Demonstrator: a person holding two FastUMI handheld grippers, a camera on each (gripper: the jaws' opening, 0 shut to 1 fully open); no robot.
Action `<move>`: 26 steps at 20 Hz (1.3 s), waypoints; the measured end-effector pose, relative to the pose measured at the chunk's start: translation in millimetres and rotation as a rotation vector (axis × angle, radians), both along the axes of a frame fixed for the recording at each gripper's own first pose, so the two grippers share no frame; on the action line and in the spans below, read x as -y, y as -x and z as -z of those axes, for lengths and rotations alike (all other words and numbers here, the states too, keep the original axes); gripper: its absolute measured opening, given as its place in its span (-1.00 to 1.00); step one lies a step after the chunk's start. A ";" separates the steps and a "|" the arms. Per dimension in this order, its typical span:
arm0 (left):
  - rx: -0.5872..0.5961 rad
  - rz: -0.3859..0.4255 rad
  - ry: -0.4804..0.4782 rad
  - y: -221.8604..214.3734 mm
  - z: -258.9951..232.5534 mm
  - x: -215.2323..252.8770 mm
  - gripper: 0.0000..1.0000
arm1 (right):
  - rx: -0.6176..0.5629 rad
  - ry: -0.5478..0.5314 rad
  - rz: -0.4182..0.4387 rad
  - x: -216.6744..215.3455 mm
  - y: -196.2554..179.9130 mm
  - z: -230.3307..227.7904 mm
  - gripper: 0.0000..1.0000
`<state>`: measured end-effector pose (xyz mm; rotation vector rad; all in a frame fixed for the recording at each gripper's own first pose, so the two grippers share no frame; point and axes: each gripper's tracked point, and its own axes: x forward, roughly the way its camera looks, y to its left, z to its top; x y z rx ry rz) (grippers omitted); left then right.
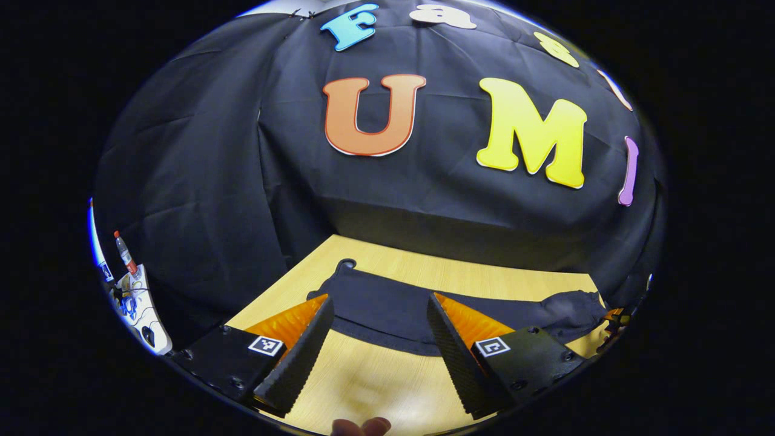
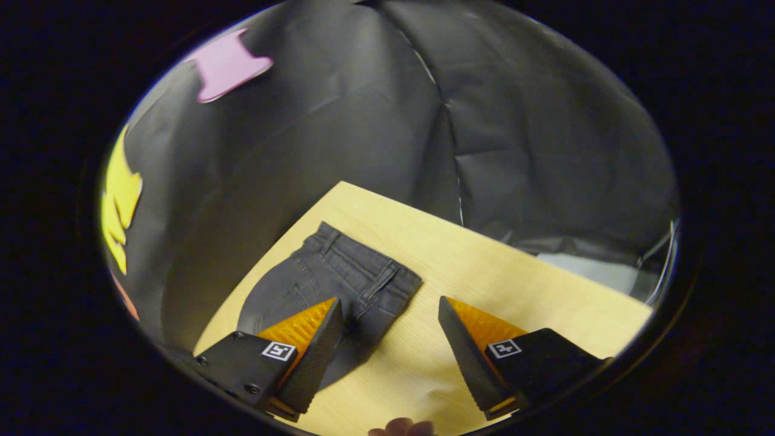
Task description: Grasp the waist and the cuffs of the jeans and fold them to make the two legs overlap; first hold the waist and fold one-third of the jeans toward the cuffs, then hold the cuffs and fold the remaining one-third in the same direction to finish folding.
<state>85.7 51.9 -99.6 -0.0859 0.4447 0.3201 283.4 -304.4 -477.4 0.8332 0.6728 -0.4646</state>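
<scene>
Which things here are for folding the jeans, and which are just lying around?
For the job:
- jeans
- left gripper, open
- right gripper, open
- wooden table they lie on

Just lying about:
- bottle with a red cap
- white gadget beneath it

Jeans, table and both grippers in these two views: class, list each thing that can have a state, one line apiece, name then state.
jeans: lying flat on the table, not yet folded in thirds, held by neither gripper.
waist: flat, ungrasped, ahead of the right gripper.
left gripper: open, above the table, short of the jeans' edge.
right gripper: open, holding nothing.
table: bears the jeans.
</scene>
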 end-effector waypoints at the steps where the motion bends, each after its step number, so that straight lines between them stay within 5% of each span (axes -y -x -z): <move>1: -0.010 -0.008 -0.004 1.6 1.8 -0.9 0.98 | 0.004 -0.023 0.031 -0.9 0.1 -5.2 0.98; 3: -0.029 -0.021 -0.004 6.9 7.9 -0.9 0.98 | 0.020 -0.048 0.070 5.3 -3.2 -10.9 0.87; 6: -0.057 -0.032 0.002 16.9 18.8 -0.6 0.98 | 0.015 -0.036 0.057 3.9 0.0 -10.7 0.97; 11: -0.079 -0.037 0.024 25.9 29.1 8.3 0.98 | -0.077 0.183 -0.073 7.9 3.1 -7.3 0.82; 13: -0.079 -0.041 0.029 30.2 29.4 7.9 0.98 | -0.070 0.171 -0.090 9.9 2.5 -4.0 0.42; 16: -0.075 -0.047 0.037 41.3 29.9 4.4 0.98 | -0.070 0.161 -0.132 10.9 0.3 -9.4 -0.58; 19: -0.069 -0.062 0.054 48.8 34.0 -4.4 0.99 | -0.060 0.233 -0.167 9.4 6.8 -39.6 -0.81; 26: -0.011 -0.068 0.101 61.3 33.9 -20.7 0.98 | 0.188 0.533 -0.376 -39.9 7.2 -172.6 -0.82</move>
